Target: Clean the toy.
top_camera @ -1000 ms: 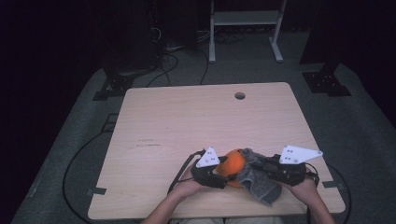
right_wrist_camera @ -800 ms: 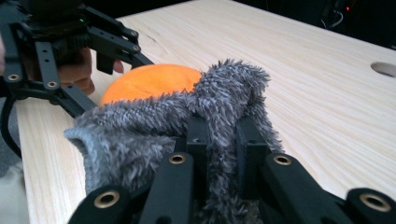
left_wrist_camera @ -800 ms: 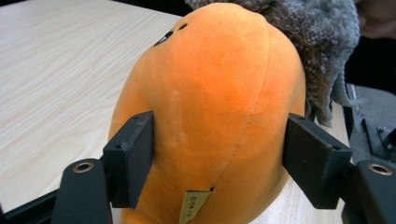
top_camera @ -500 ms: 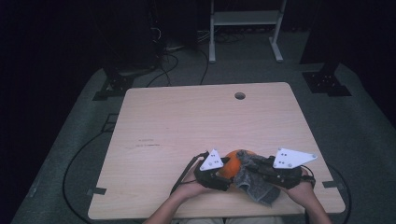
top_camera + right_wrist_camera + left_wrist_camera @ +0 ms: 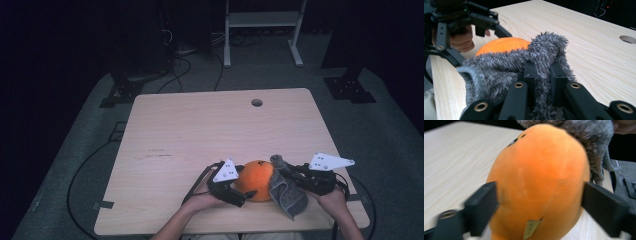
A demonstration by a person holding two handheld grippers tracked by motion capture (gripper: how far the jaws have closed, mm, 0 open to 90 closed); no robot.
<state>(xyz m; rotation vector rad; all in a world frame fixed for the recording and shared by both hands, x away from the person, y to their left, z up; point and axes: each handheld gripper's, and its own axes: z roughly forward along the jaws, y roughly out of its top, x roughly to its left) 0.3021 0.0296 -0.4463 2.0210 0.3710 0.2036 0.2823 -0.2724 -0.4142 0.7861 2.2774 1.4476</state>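
Near table's front edge: left gripper (image 5: 239, 190) clamps round orange plush toy (image 5: 256, 180); right gripper (image 5: 295, 174) pinches fuzzy grey cloth (image 5: 287, 195), now draped lower against toy.

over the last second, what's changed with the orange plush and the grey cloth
Little has changed. The right gripper lifted a fold of the grey cloth a bit higher against the orange plush, its plate tilting slightly. The left gripper stayed clamped on the plush at the same spot near the table's front edge, and the right stayed shut on the cloth.

The wooden table (image 5: 200, 135) bears an orange plush (image 5: 256, 179).
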